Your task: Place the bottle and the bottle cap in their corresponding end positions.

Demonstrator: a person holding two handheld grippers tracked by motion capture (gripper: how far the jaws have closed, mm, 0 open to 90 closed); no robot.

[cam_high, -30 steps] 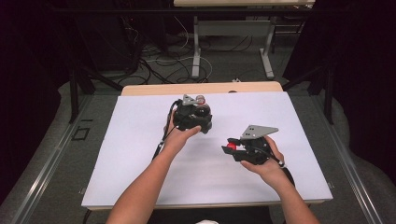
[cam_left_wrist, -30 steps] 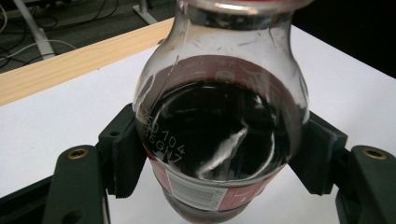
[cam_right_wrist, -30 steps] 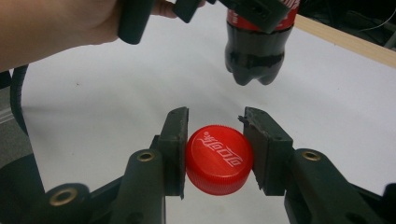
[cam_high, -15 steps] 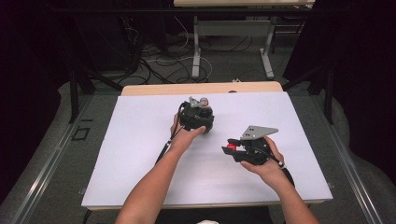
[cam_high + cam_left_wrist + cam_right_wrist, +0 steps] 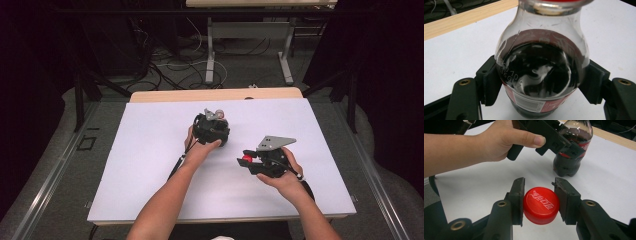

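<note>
The cap (image 5: 541, 205) is off, pinched in the right tongs (image 5: 539, 202) above the table (image 5: 150, 150); the left tongs (image 5: 541, 82) clamp the bottle (image 5: 541, 72) standing mid-table, so unscrewing looks finished

— What does the bottle (image 5: 541, 72) look like?
— Clear plastic, dark cola filling the lower part, a red label around it. It stands upright on the white counter (image 5: 150, 150), open at the neck.
— And the cap (image 5: 541, 205)?
— Red, white script on top, off the bottle, held just above the counter nearby.
</note>
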